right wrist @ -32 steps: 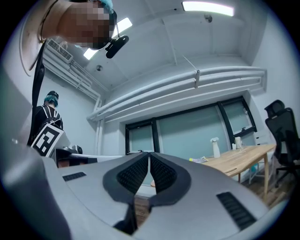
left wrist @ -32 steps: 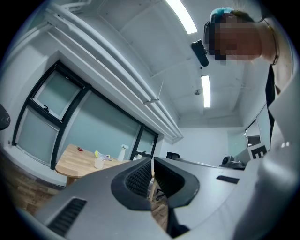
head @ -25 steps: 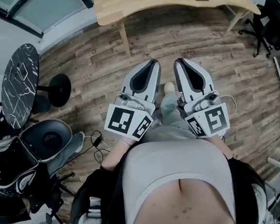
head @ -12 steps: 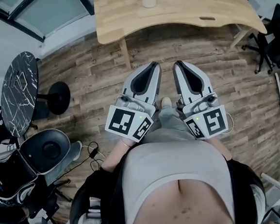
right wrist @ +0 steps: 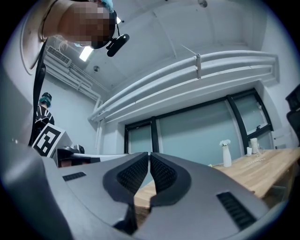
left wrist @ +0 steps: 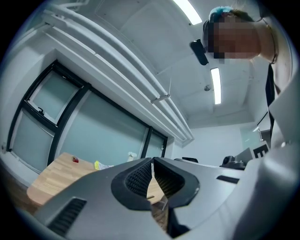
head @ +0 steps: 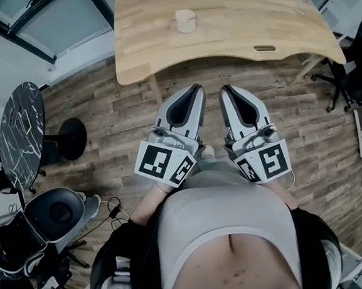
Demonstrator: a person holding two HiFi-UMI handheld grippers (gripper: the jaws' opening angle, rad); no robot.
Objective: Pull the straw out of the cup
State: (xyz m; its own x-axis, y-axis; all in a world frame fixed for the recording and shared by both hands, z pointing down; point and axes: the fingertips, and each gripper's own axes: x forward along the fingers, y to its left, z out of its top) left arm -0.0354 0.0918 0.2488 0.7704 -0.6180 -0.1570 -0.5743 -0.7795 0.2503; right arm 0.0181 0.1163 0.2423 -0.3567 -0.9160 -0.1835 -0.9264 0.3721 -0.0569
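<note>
1. Closed on the worktop (head: 271,26) over the last second; took in far more of its top than before.
2. Brought the cup (head: 185,21) fully into the head view, standing on the worktop's left half, back from its near edge; could not make out the straw at that size.
3. Carried the left tongs (head: 194,90) and right tongs (head: 225,89) side by side over the floor (head: 103,116), short of the worktop's near edge; kept both pressed together, nothing between.
4. Judged as approach only: had not yet reached the straw; needed to part one pair at the worktop before gripping.
</note>
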